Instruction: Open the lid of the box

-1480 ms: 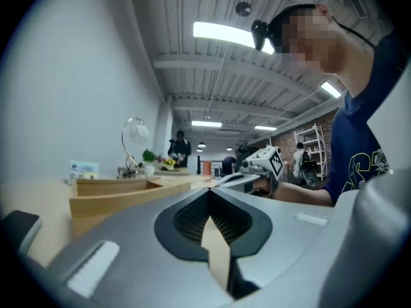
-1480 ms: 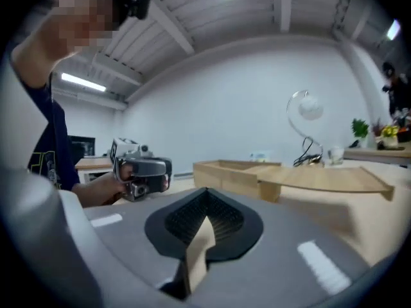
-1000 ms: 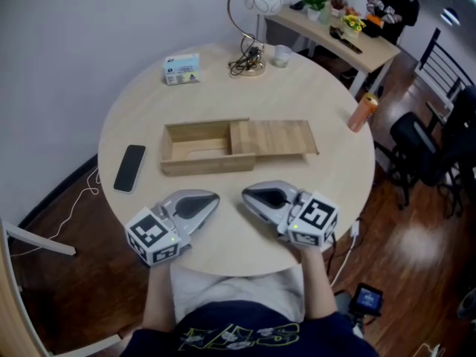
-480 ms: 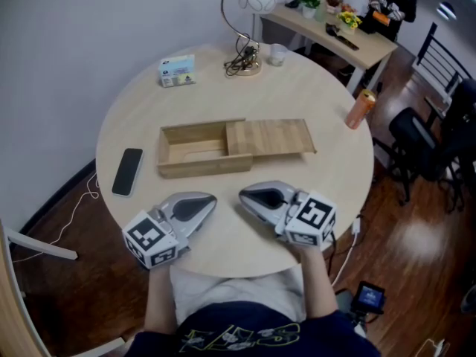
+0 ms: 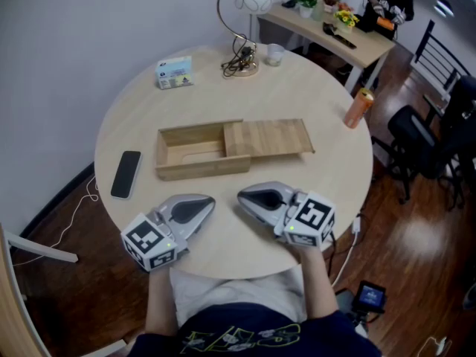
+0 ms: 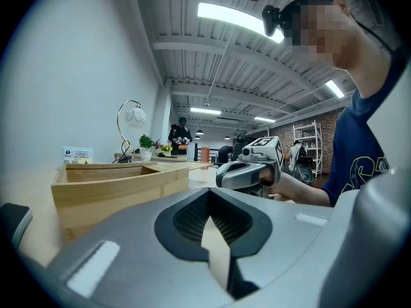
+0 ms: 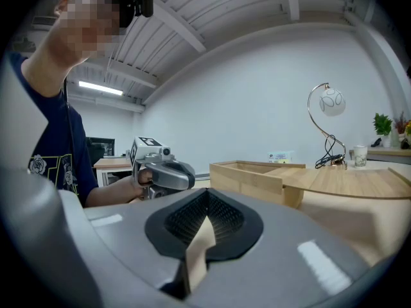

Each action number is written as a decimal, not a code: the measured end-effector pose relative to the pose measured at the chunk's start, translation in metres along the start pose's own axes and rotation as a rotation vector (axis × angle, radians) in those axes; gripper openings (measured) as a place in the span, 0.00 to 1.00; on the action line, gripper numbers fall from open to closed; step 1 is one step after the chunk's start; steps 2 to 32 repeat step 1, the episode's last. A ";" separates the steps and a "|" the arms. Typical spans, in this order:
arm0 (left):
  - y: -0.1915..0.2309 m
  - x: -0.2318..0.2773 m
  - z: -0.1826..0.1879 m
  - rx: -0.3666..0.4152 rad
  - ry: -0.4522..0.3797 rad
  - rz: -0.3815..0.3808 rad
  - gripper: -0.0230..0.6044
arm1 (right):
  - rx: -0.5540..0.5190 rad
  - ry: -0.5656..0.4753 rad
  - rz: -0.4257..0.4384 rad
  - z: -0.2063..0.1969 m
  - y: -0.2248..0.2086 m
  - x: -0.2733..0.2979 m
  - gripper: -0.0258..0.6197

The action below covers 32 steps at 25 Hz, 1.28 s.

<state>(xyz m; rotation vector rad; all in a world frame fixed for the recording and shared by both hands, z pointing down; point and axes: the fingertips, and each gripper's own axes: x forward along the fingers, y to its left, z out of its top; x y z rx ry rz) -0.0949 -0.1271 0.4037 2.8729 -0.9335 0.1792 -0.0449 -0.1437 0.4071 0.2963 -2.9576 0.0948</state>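
**A:** Looking at our box [image 5: 195, 166], it sits in the middle of the table [image 5: 327, 192], with the sliding lid [image 5: 269, 137] about half drawn out to the right. How do we reckon it handles?

**B:** Stiff, light, smooth wood, probably running in grooves. We'd push the lid's free right end sideways, not lift it. Our left gripper [image 5: 210, 198] and right gripper [image 5: 241, 195] sit near the table's front edge, jaws pinched together on nothing, short of the box.

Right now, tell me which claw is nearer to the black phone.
Left. The left claw sits just right of the phone, toward the person; the right claw lies farther right, beyond the left one.
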 end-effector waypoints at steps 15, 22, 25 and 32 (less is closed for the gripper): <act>0.000 0.000 0.000 0.001 0.000 0.000 0.04 | 0.000 0.000 0.000 0.000 0.000 0.000 0.05; 0.000 0.000 0.000 0.001 0.000 0.000 0.04 | 0.000 0.000 0.000 0.000 0.000 0.000 0.05; 0.000 0.000 0.000 0.001 0.000 0.000 0.04 | 0.000 0.000 0.000 0.000 0.000 0.000 0.05; 0.000 0.000 0.000 0.001 0.000 0.000 0.04 | 0.000 0.000 0.000 0.000 0.000 0.000 0.05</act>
